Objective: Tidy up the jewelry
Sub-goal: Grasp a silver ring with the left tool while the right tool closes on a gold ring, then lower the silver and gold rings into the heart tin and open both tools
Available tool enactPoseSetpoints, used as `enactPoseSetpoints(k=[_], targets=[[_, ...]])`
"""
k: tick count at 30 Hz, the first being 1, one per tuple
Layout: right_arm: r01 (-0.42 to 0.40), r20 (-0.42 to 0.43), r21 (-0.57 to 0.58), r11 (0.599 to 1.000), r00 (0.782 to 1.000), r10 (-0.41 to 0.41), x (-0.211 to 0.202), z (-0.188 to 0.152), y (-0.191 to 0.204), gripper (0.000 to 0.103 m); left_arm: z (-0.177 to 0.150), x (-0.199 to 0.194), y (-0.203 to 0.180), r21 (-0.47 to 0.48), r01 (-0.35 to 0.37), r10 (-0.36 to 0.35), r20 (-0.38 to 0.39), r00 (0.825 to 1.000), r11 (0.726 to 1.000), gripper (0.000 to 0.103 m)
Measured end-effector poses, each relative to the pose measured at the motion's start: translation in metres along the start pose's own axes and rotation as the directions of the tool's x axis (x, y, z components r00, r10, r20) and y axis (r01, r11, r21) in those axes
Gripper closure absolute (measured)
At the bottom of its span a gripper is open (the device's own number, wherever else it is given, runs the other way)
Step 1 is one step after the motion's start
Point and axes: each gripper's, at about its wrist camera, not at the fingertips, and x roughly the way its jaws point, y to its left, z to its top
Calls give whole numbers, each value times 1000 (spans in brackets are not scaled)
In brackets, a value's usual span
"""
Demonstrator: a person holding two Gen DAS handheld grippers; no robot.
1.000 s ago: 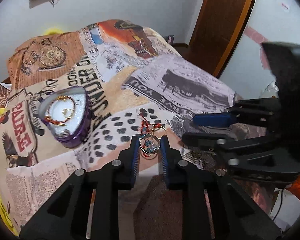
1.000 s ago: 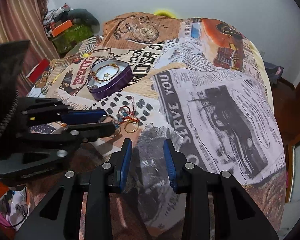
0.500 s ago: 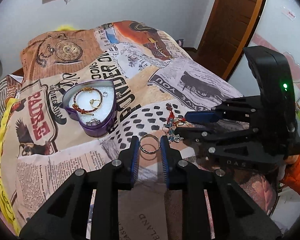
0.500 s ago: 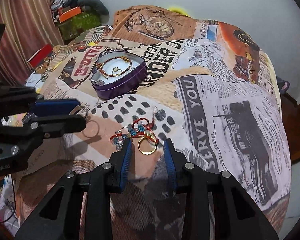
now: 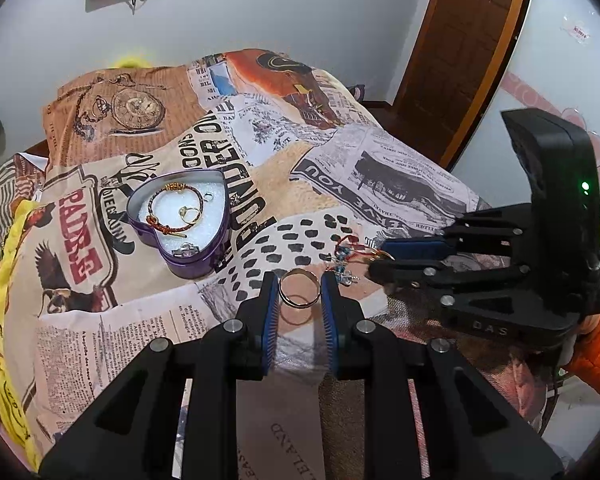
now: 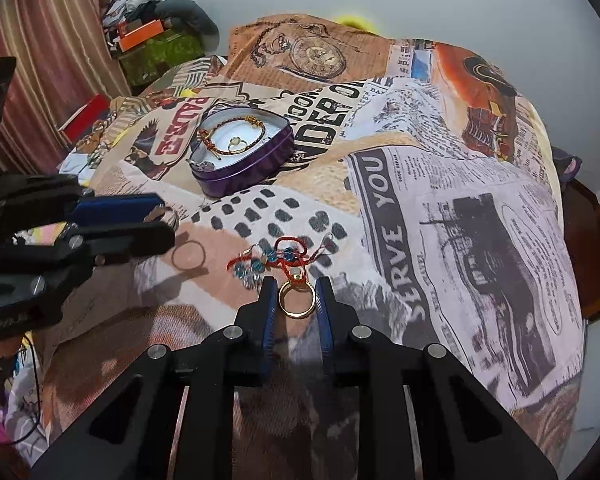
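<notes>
Left gripper (image 5: 299, 296): now carrying 1 plain ring (image 5: 299, 289) clamped between its pads, lifted off the bedspread (image 6: 460, 216). Right gripper (image 6: 297, 300): now closing around gold ring (image 6: 296, 300) beside red cord. Tin (image 5: 188, 256) waiting ahead-left, 2 rings nearly sorted.

A newspaper-print bedspread (image 5: 380, 168) drapes the bed, a brown wooden door (image 5: 464, 52) stands beyond, striped curtains (image 6: 48, 80) hang by a cluttered shelf (image 6: 152, 40).

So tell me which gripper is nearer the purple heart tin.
Left. The left gripper sits just in front of the purple heart tin; the right gripper is farther back, at the tangled bracelets.
</notes>
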Motion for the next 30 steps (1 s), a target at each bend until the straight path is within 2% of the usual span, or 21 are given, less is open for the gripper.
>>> enactPoseSetpoints(k=[11, 16, 30], targets=[[-1, 18, 0, 1000, 1000, 1, -21, -4, 0, 86, 3, -16, 1, -9, -12, 12, 34, 999, 1000, 83], [-2, 54, 4, 1000, 999, 2, -31, 1, 1, 86, 5, -24, 5, -12, -32, 32, 59, 998, 999, 83], [-13, 209, -16, 1000, 978, 16, -51, 50, 19, 86, 24, -48, 36, -55, -95, 102, 142, 985, 994, 83]])
